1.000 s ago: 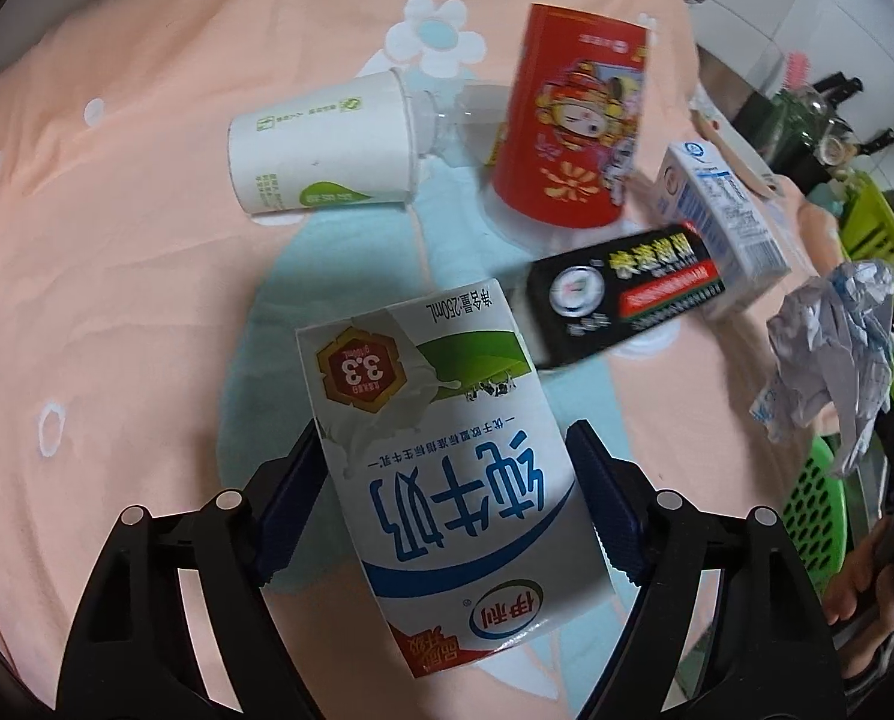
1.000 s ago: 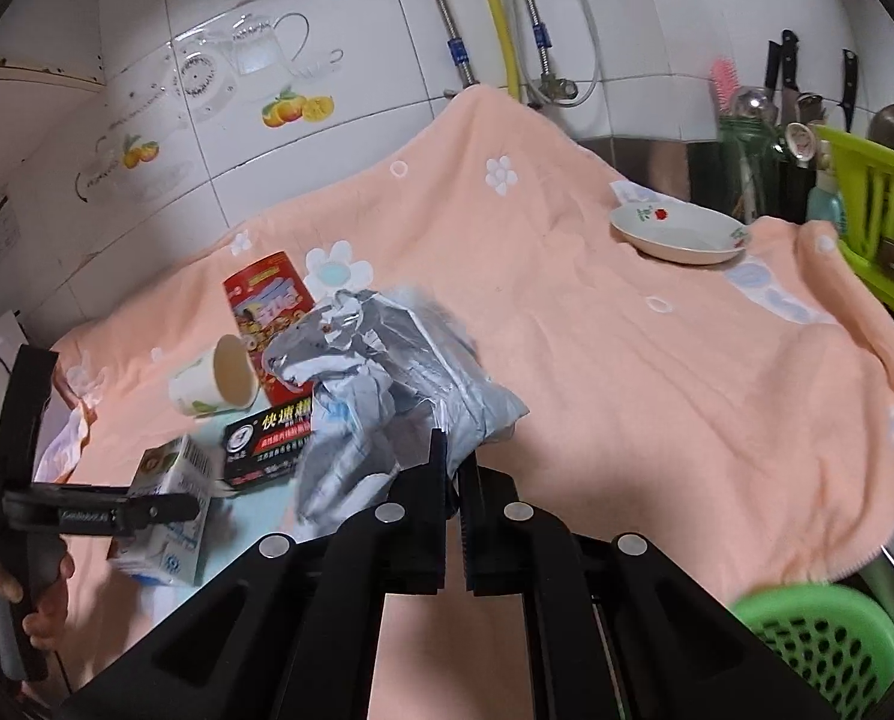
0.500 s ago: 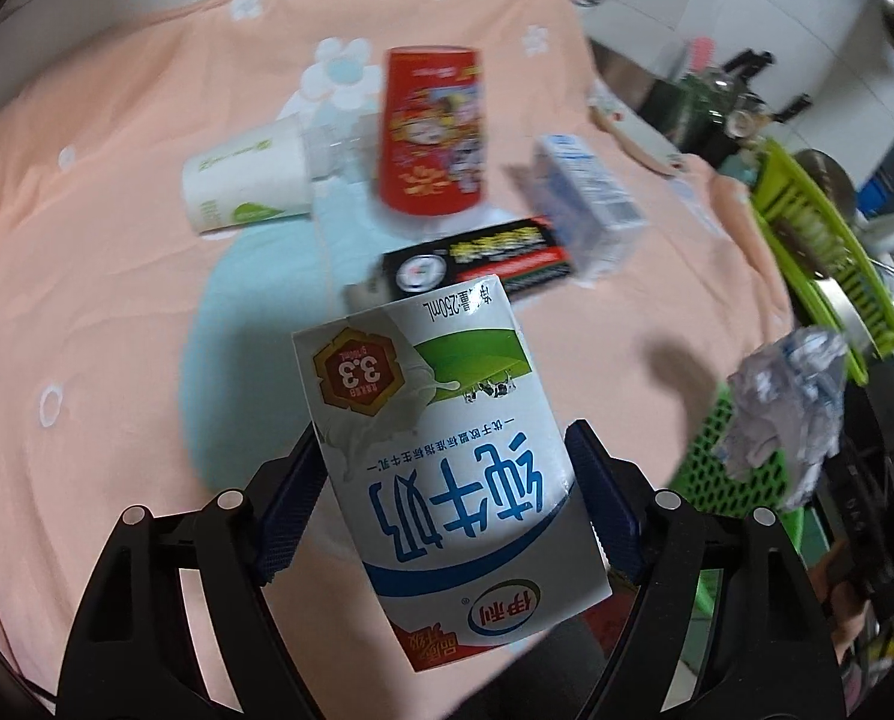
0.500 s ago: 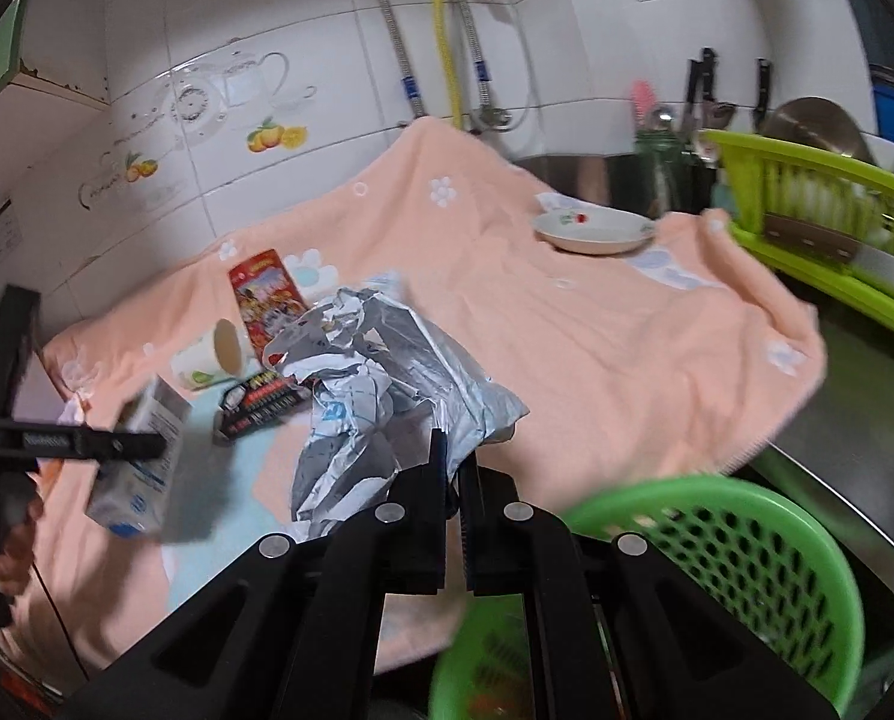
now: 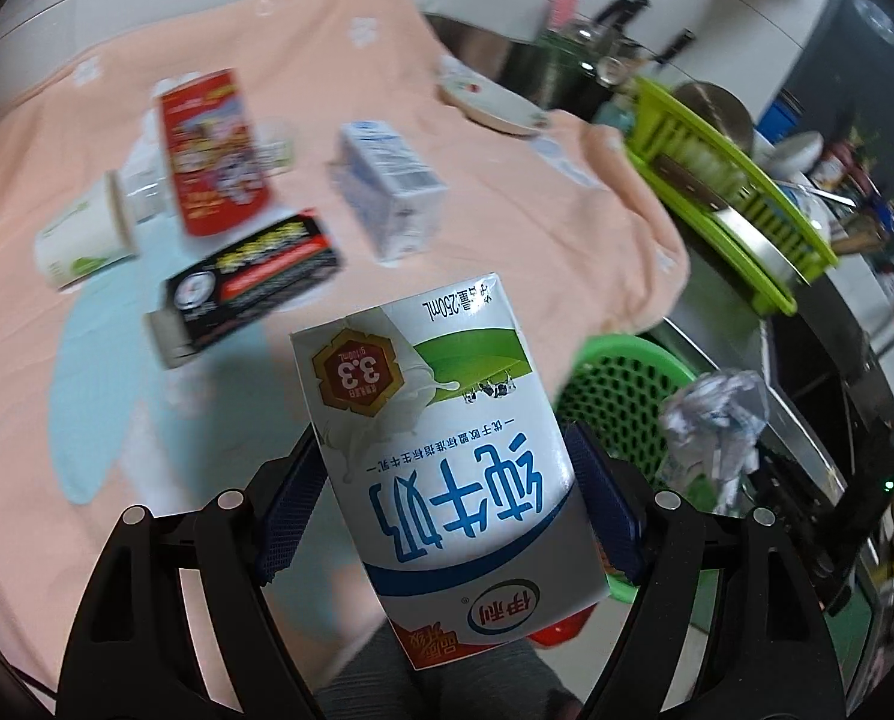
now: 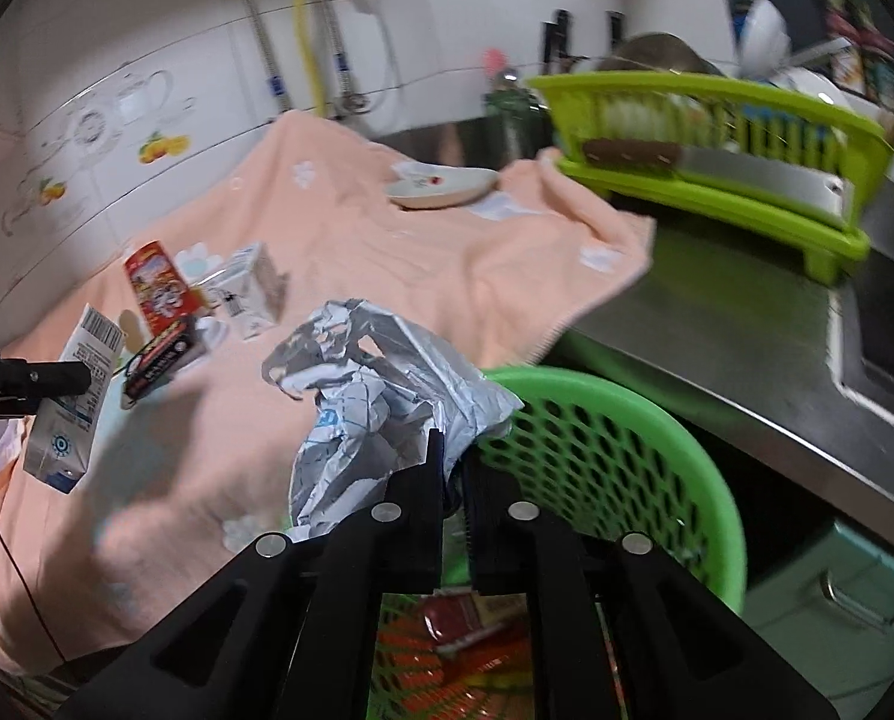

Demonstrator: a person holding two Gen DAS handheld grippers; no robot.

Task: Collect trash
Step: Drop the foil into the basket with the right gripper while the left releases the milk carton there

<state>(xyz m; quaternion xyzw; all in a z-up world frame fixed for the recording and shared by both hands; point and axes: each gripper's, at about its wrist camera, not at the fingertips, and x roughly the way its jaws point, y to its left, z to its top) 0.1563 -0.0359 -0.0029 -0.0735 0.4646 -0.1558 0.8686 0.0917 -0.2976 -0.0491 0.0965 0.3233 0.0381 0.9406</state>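
Observation:
My left gripper (image 5: 441, 504) is shut on a white, blue and green milk carton (image 5: 441, 438), held in the air off the table's front edge, next to the green basket (image 5: 621, 384). That carton also shows in the right wrist view (image 6: 69, 402). My right gripper (image 6: 453, 468) is shut on a crumpled silver wrapper (image 6: 381, 402), held above the green mesh basket (image 6: 657, 474). The basket holds red and orange packets (image 6: 471, 624). The wrapper also shows in the left wrist view (image 5: 717, 426).
On the peach cloth (image 5: 39, 420) lie a red cup (image 5: 213, 150), a white paper cup (image 5: 81, 234), a black box (image 5: 249, 282) and a small blue-white carton (image 5: 393, 192). A white dish (image 6: 441, 186) and a green dish rack (image 6: 723, 162) stand to the right.
Both grippers have swung right, away from the table. The wrapper now hangs over the green basket, and the milk carton has come off the cloth toward it.

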